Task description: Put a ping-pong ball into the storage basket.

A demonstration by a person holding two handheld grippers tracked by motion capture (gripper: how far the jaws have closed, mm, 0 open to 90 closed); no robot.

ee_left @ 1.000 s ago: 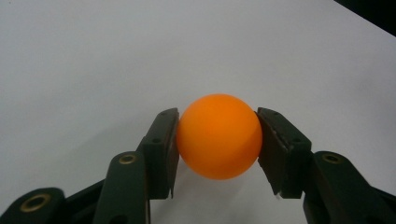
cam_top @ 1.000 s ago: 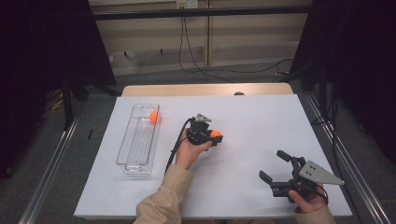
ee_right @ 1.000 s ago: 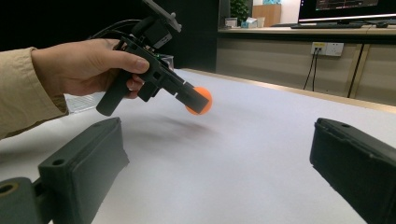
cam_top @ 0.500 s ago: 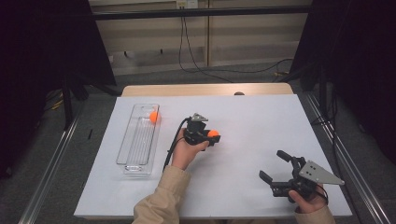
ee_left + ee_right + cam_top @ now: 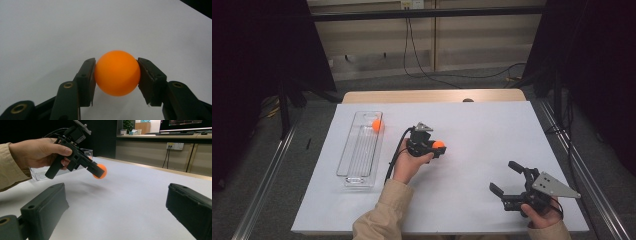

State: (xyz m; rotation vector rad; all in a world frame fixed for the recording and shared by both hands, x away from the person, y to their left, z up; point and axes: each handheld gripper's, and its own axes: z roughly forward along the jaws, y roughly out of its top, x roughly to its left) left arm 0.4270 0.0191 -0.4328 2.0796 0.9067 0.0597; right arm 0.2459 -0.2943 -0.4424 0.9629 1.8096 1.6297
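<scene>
Up close, left tool [image 5: 116, 75] pinches orange ball [image 5: 117, 73].

We see a long clear plastic tray [image 5: 357, 181] lying well to the left of the left gripper's [image 5: 439, 146] fingers, on the white table sheet [image 5: 482, 130]. A small orange ball [image 5: 376, 125] rests at the tray's far end. Beyond the fingers, black cables [image 5: 422, 75] trail over the grey floor.
</scene>
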